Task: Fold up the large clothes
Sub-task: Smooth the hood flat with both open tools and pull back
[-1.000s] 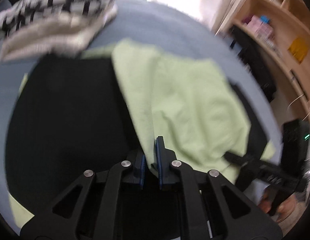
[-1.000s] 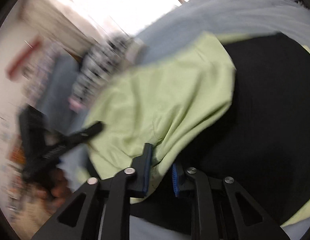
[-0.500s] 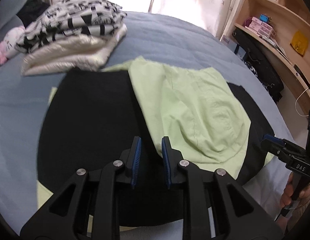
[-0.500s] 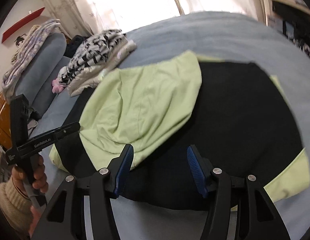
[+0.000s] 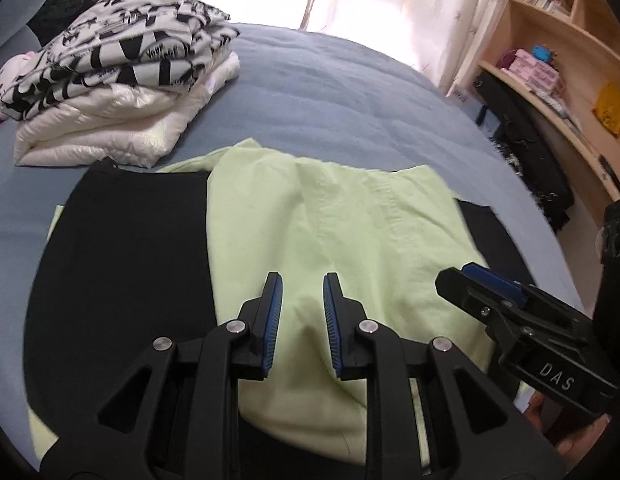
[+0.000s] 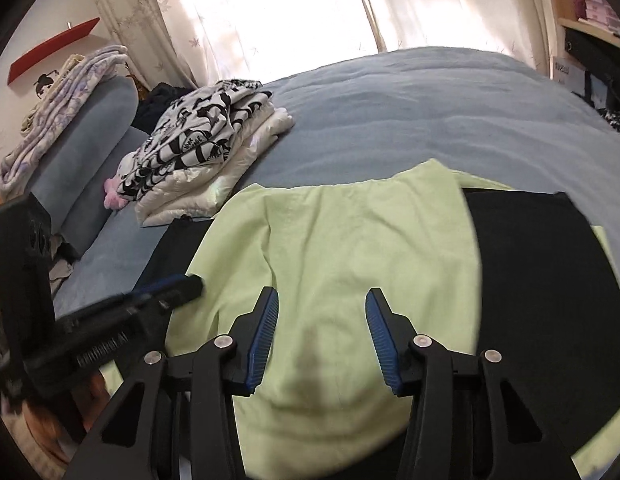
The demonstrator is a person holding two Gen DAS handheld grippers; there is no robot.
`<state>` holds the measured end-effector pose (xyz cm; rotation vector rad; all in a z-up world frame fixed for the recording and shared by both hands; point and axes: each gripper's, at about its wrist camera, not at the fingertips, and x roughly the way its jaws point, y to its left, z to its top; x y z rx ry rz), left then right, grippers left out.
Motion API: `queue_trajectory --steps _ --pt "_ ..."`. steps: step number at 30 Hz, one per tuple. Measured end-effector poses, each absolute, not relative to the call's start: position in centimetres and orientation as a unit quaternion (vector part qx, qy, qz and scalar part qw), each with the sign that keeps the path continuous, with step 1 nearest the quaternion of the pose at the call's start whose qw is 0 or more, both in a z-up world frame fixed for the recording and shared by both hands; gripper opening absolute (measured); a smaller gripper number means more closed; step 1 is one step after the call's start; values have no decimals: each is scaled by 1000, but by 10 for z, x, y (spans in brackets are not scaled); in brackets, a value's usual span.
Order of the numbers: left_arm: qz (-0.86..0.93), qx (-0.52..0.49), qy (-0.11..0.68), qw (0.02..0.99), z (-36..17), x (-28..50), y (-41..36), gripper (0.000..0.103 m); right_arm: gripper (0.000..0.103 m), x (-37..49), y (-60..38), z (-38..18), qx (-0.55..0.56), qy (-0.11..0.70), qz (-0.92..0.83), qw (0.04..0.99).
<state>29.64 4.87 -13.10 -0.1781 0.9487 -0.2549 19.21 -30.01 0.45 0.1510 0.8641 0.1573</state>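
Both let go now: a second ago my left gripper (image 5: 303, 312) and right gripper (image 6: 322, 336) were pinching the green flap, and now each has its jaws apart, holding nothing. The black-and-green garment (image 5: 322, 240) lies flat on the bed (image 5: 350, 92), green panel folded over its middle. That fold looks set; next I'd judge the black side needs folding in.

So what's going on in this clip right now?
A person with a gripper in each hand is folding a black and light-green garment spread on a blue bed. A green part lies folded over the black middle. The left gripper and right gripper are both open above the green fabric, gripping nothing. A stack of folded clothes sits farther back on the bed.
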Motion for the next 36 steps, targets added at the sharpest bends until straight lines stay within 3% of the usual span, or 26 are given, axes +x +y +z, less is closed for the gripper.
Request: queue_trajectory --steps 5,8,9,20,28,36 --pt "-100 -85 488 863 -166 312 55 18 46 218 -314 -32 47 445 25 894" --pt "-113 -92 482 864 -166 307 63 18 31 214 -341 -47 59 453 16 889" --pt "-117 -96 483 863 -165 305 65 18 31 209 -352 -46 75 450 21 890" --pt "-136 -86 451 878 -130 252 51 19 31 152 -352 -21 119 435 50 891" --pt "-125 -56 437 889 -157 216 29 21 35 123 -322 -47 112 448 52 886" --pt "-116 -61 437 890 -147 205 37 23 37 95 -338 -48 105 449 36 887"
